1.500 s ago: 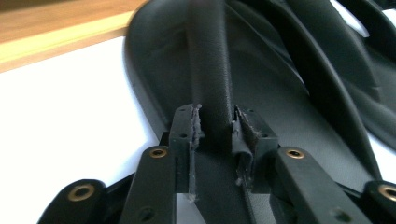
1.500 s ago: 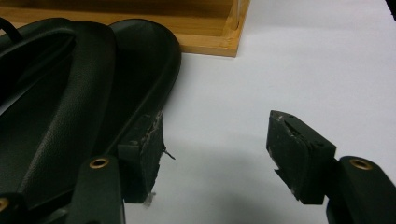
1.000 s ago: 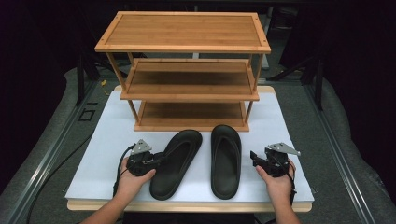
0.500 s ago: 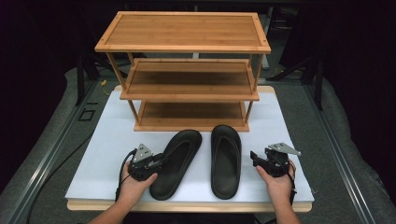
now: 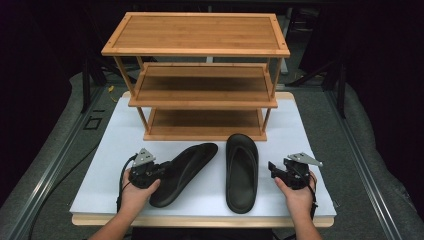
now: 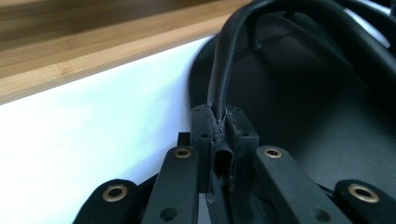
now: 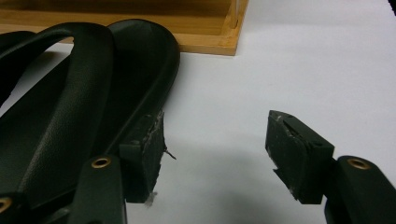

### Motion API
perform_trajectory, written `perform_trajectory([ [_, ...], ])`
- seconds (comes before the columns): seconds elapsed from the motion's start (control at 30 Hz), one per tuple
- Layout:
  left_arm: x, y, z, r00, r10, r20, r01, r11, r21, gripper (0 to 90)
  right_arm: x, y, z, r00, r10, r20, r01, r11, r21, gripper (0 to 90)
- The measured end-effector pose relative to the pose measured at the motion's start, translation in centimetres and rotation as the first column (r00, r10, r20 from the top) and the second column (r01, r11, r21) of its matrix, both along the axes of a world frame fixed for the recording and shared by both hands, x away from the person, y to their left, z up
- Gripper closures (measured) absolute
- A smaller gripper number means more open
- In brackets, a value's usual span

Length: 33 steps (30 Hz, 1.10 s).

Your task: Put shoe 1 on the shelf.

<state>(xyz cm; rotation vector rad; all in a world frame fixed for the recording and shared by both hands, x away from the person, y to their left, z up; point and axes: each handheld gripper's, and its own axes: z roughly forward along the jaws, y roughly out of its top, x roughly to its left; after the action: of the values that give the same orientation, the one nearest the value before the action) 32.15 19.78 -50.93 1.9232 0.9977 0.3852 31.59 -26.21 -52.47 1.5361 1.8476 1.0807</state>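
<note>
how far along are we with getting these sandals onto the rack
Early. Nothing is shelved: the wooden rack holds no sandals. In hand: the left gripper has just closed on the strap of the left sandal. Left: the right gripper is open beside the right sandal, which lies on the table.

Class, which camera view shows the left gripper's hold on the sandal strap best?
The left gripper view: the left gripper has its pads pinched on the strap of the left sandal, close up. The high view shows that gripper at the sandal's edge, too small for detail. The right gripper view shows another sandal.
</note>
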Motion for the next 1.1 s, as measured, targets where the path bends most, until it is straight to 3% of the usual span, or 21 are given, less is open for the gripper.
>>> perform_trajectory([
  [0.13,-0.2,0.1,0.6,0.9997,0.002,0.024,-0.002,1.0000,0.003,83.5,0.0,-0.1,0.0,1.0000,-0.003,-0.002,0.003,1.0000,0.005,37.3],
  [0.53,-0.8,1.8,2.8,0.9956,0.023,0.090,-0.018,0.9980,-0.061,83.5,0.0,-0.2,0.1,1.0000,-0.001,-0.005,0.001,0.9998,0.019,37.3],
  [1.1,-2.0,4.4,5.8,0.9821,0.066,0.176,-0.039,0.9877,-0.151,83.6,0.1,-0.2,0.1,1.0000,-0.006,0.002,0.006,0.9997,0.022,37.3],
])
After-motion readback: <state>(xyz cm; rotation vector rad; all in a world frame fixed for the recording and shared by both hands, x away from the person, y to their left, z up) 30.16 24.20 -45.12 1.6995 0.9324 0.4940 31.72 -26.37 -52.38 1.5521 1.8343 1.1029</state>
